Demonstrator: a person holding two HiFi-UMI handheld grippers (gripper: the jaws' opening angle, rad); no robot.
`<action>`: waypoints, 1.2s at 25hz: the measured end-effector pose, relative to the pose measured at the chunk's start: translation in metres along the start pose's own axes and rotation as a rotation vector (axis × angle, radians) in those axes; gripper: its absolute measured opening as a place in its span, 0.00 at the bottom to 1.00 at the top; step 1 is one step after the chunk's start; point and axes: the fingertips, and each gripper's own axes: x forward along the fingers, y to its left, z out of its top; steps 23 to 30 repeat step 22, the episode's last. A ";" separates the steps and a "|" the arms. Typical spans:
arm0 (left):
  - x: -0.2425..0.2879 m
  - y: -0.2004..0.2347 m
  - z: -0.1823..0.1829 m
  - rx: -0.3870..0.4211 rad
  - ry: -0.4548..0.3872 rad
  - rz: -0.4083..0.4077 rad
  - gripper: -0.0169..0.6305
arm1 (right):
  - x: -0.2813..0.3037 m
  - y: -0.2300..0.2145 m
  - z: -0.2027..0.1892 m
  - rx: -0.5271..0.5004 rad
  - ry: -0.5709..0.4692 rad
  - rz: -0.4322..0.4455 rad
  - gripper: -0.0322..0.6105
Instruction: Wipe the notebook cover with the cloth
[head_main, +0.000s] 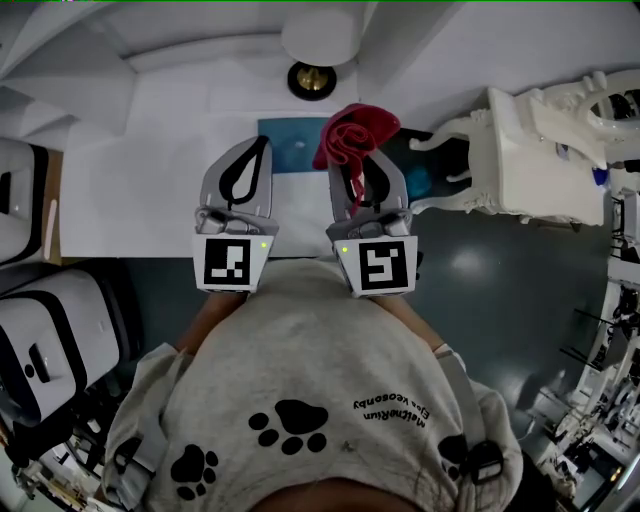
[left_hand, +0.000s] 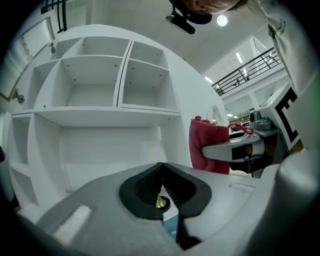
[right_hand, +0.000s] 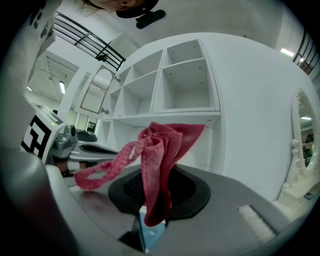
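Seeing the right tool (head_main: 356, 170) clamped tight on the red cloth (head_main: 355, 132), upper centre of the head view. Confirmed in the right gripper view: a fold of cloth (right_hand: 159, 155) pinched at lower centre, with a looped strip trailing off to frame left. Reading the left tool (head_main: 262, 145) as fully closed with nothing in it. Same in the left gripper view, with the black pads (left_hand: 145, 187) pressed together at lower centre, no gap. Seeing both tools side by side, close but not touching, above the white bench (head_main: 150, 170). Finding the blue notebook (head_main: 292, 148) flat on that bench, upper centre, partly hidden behind both tools, with the cloth over its right edge in frame; cannot tell if touching. Catching a sliver of blue below the pads in each gripper view. Noting a brass knob (head_main: 312, 80) in a black ring just above the notebook in frame, white cubby shelving (left_hand: 100, 75) filling the left gripper view, and an ornate white chair (head_main: 520, 150) at upper right of the head view.
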 end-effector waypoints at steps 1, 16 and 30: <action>-0.001 -0.001 -0.001 -0.009 0.000 -0.001 0.02 | -0.001 -0.001 0.000 -0.001 0.001 0.001 0.16; 0.001 -0.005 0.003 0.005 -0.018 0.000 0.02 | 0.001 -0.010 -0.002 -0.008 -0.005 0.022 0.16; 0.002 -0.002 0.002 0.001 -0.012 0.006 0.02 | 0.001 -0.012 -0.001 -0.007 -0.007 0.024 0.16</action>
